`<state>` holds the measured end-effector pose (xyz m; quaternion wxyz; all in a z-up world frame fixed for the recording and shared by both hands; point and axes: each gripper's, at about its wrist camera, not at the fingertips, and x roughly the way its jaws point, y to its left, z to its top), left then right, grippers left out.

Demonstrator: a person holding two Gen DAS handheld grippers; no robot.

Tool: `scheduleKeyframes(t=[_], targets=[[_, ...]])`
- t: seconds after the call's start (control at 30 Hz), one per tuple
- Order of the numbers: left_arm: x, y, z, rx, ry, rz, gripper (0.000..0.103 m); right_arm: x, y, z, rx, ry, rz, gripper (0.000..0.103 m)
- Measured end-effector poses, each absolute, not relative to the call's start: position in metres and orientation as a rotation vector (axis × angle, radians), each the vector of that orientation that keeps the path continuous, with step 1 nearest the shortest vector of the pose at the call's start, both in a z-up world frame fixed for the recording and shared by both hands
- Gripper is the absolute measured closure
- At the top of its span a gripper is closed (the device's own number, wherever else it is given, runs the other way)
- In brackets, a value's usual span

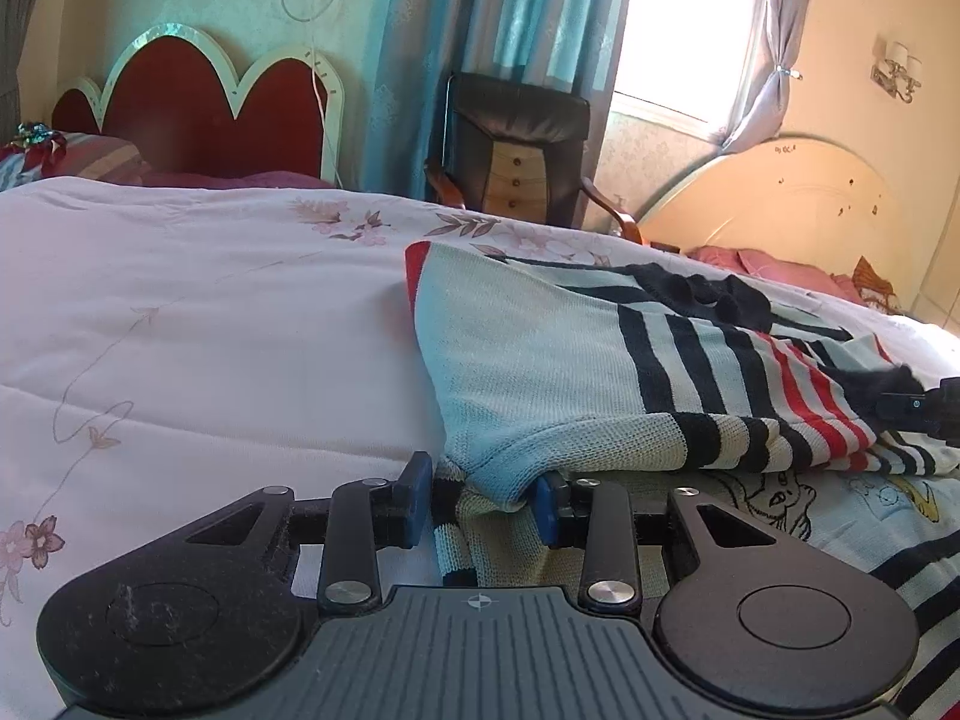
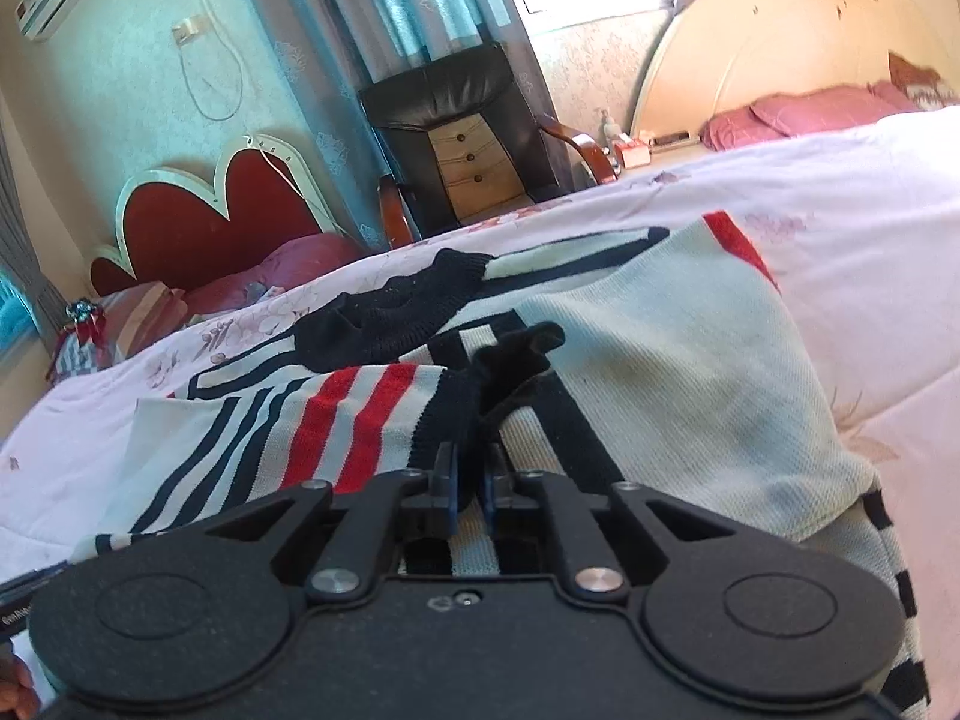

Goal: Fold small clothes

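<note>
The striped knit sweater (image 1: 540,360) lies on the floral quilt (image 1: 180,330) of the near bed. It is pale, with navy and red bands and a navy collar, and it is partly folded over itself, so that one pale panel with a red edge stands up in a ridge toward the far side.

Left gripper (image 1: 483,495): the two blue pads stand apart. A folded corner of the sweater hangs down between them. The fabric rests against the right-hand pad; a gap shows beside the left-hand pad. Whether the pads press on the cloth cannot be told.

Right gripper (image 2: 470,483): the fingers stand close together with a narrow gap. A navy ribbed edge of the sweater (image 2: 660,360) rises directly beyond the fingertips, and striped fabric shows through the gap beneath. Whether that edge is pinched between the pads cannot be told; the fingertips hide the contact. In the left wrist view, the tip of the right gripper (image 1: 918,408) enters at the right edge, touching the sweater's striped portion.

A second pale garment with cartoon prints (image 1: 810,498) lies under the sweater at the near right.

Surroundings: a red scalloped headboard (image 1: 210,114) at the far left, a dark armchair (image 1: 516,138) before blue curtains (image 1: 510,6), and a cream headboard (image 1: 780,192) with pink pillows (image 2: 810,111) at the far right.
</note>
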<state>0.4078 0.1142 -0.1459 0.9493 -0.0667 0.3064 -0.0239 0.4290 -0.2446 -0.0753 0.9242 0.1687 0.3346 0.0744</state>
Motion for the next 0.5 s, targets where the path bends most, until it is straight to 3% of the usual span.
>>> scheduleKeyframes(t=[0.03,0.07,0.1,0.13,0.3,0.37,0.4,0.5], targets=[[0.409,0.114,-0.146,-0.137,0.625,-0.049,0.068,0.43,-0.249,-0.077,0.368,0.688,0.145,0.074],[0.41,0.115,-0.146,-0.137,0.625,-0.049,0.068,0.431,-0.254,-0.078,0.397,0.689,0.131,0.07],[0.41,0.114,-0.146,-0.137,0.627,-0.049,0.068,0.432,-0.258,-0.08,0.424,0.691,0.122,0.074],[0.411,0.115,-0.147,-0.137,0.629,-0.048,0.068,0.433,-0.262,-0.083,0.448,0.695,0.13,0.097],[0.41,0.118,-0.149,-0.122,0.682,-0.089,0.068,0.422,-0.264,-0.083,0.402,0.677,0.128,0.097],[0.397,0.123,-0.138,-0.102,0.665,-0.098,0.068,0.423,-0.264,-0.083,0.363,0.711,0.1,0.091],[0.39,0.126,-0.13,-0.111,0.638,-0.102,0.068,0.421,-0.265,-0.08,0.35,0.701,0.087,0.083],[0.387,0.121,-0.11,-0.156,0.562,-0.131,0.068,0.41,-0.264,-0.063,0.307,0.623,0.113,0.082]])
